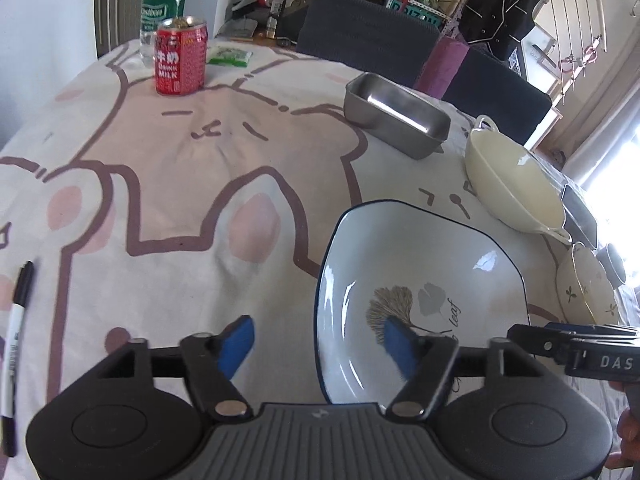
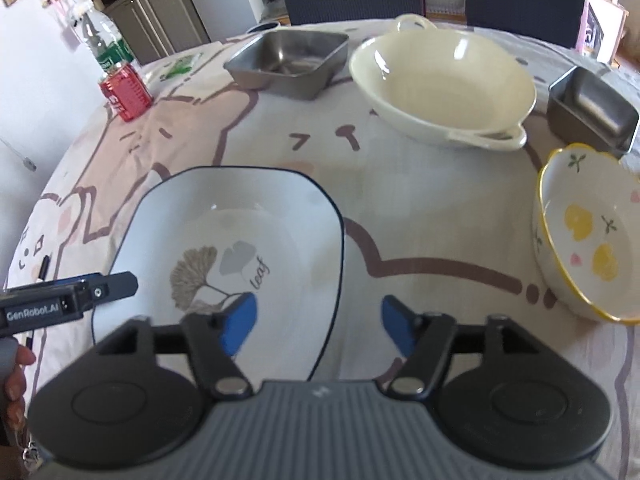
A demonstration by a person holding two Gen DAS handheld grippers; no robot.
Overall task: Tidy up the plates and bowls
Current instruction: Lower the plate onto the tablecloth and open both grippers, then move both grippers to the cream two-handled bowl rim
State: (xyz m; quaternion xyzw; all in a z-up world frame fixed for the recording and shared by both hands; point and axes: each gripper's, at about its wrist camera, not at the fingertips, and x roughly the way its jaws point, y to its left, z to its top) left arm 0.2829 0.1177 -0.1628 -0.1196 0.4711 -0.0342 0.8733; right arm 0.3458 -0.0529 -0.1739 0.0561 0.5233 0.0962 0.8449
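The square leaf plate (image 2: 224,240) lies flat on the tablecloth (image 1: 180,160) at lower centre, and both the left gripper (image 1: 320,344) and the right gripper (image 2: 316,324) stand wide and hold nothing. The cream bowl (image 2: 440,80), the flowered bowl (image 2: 584,236) and two steel trays (image 2: 288,60) are apart, so stacking seems mostly left.

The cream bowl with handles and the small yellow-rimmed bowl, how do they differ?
The cream bowl is plain inside, while the yellow-rimmed bowl carries painted yellow shapes and small sprigs. The cream bowl has a loop handle at each end; the yellow-rimmed bowl has none. The cream bowl looks wider and sits further back on the tablecloth, beside a steel tray. Both are empty and upright.
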